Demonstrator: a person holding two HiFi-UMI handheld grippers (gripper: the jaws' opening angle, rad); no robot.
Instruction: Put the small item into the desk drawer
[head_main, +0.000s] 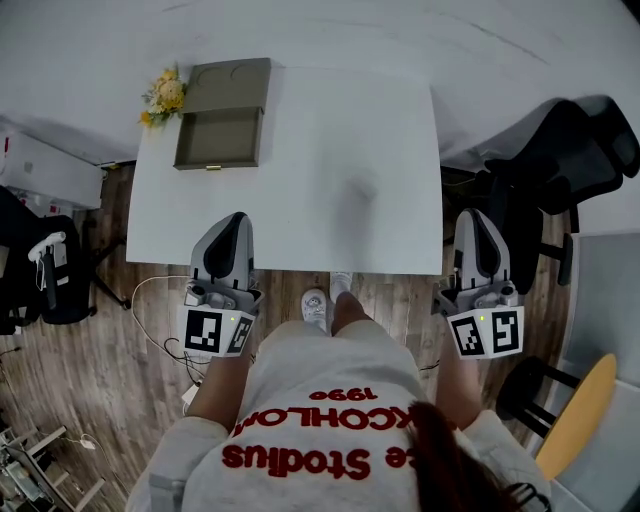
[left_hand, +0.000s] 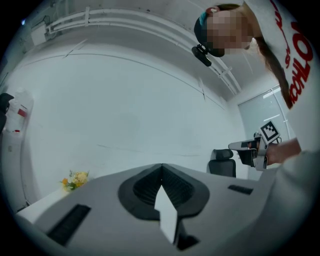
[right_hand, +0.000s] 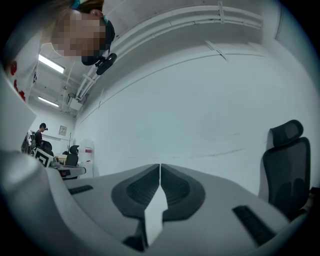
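A grey-green desk drawer unit stands on the far left of the white table, its drawer pulled out toward me and looking empty. I see no small item on the table or in either gripper. My left gripper is over the table's near edge at the left, jaws shut with nothing between them. My right gripper is just off the table's near right corner, also shut and empty. Both point up at the white wall.
Yellow flowers lie left of the drawer unit. A black office chair stands to the right of the table and another black chair to its left. My feet are on the wooden floor at the table's front edge.
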